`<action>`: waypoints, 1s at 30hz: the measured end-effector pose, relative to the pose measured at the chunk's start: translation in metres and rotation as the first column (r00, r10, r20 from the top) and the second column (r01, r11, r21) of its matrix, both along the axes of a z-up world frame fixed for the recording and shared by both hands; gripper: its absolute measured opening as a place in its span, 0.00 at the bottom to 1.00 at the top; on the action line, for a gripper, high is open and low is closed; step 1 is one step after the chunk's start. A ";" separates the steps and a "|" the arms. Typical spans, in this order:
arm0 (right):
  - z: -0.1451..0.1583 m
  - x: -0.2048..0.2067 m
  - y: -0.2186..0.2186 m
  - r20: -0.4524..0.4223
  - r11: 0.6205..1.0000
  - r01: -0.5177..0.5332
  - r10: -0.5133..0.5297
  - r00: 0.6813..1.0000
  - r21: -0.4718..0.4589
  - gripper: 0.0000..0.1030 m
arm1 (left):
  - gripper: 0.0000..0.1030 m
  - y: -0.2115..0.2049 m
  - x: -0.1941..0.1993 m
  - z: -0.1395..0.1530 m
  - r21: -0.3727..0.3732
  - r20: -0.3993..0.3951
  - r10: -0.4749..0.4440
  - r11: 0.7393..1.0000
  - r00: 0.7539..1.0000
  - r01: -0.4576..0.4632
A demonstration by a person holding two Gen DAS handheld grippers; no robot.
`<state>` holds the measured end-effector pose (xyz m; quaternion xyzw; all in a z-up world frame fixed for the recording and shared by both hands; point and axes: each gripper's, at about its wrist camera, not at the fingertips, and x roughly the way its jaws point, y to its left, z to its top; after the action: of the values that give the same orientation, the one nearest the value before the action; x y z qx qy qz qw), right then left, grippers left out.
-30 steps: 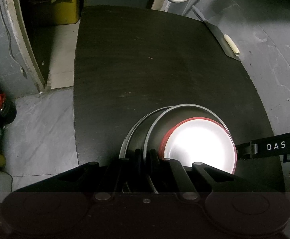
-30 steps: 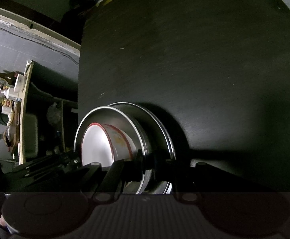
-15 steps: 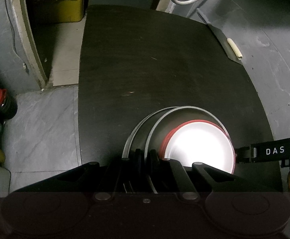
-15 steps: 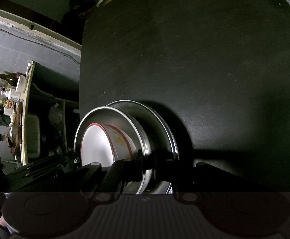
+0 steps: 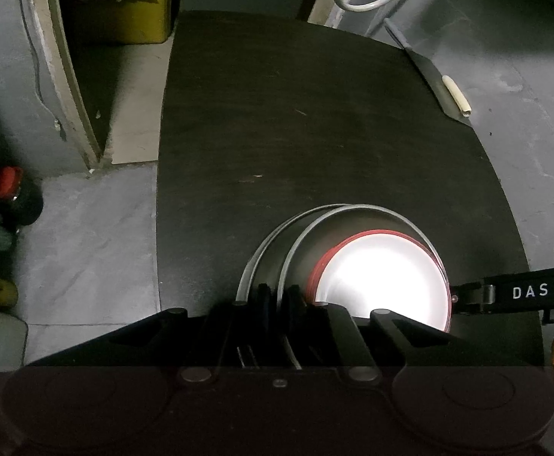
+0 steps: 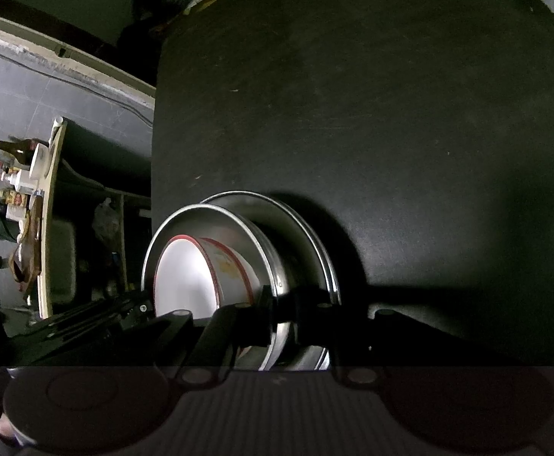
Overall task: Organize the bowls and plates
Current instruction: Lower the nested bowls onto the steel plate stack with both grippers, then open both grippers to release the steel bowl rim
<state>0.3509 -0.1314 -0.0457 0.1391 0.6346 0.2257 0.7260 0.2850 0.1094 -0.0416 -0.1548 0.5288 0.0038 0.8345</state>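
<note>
On the dark table (image 5: 315,114) stands a stack: a steel plate (image 5: 254,262) underneath, a steel bowl (image 5: 307,243) on it, and a white bowl with a red rim (image 5: 383,277) inside. My left gripper (image 5: 278,296) has the steel bowl's near rim between its pads, and its jaws are opening slightly. From the opposite side, my right gripper (image 6: 281,300) holds the same bowl's rim (image 6: 238,224), and its jaws are also opening a little. Each gripper shows in the other's view: the right gripper (image 5: 463,296) and the left gripper (image 6: 140,307).
A dark flat blade with a cream handle (image 5: 455,95) lies at the table's far right edge. On the floor to the left are a yellow container (image 5: 140,15) and bottles (image 5: 10,193). A shelf with bottles (image 6: 22,174) stands beyond the table's left edge.
</note>
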 end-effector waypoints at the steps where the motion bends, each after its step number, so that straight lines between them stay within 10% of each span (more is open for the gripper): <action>1: 0.002 0.000 0.000 0.011 1.000 -0.002 0.002 1.000 -0.008 0.18 | 0.12 0.000 0.000 0.001 0.004 0.002 0.003 1.000 1.000 -0.003; 16: 0.010 -0.001 -0.006 0.062 1.000 0.004 -0.003 0.998 -0.014 0.29 | 0.18 -0.008 -0.005 0.007 0.047 0.003 0.030 0.998 1.000 -0.031; 19: 0.009 -0.002 -0.008 0.066 1.000 0.015 -0.014 0.998 -0.007 0.29 | 0.39 -0.010 -0.006 0.009 0.109 -0.002 0.043 0.993 0.999 -0.042; 29: 0.015 -0.002 -0.009 0.100 1.000 0.005 -0.004 0.995 -0.011 0.36 | 0.57 -0.006 -0.013 0.017 0.150 0.014 0.088 0.985 0.996 -0.089; 30: 0.016 -0.003 -0.010 0.111 0.999 0.011 -0.007 0.994 -0.040 0.48 | 0.61 -0.006 -0.013 0.018 0.154 0.014 0.096 0.983 0.995 -0.097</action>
<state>0.3482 -0.1411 -0.0302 0.1144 0.5972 0.2168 0.7637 0.2717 0.1034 -0.0241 -0.1152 0.5159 0.0847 0.8446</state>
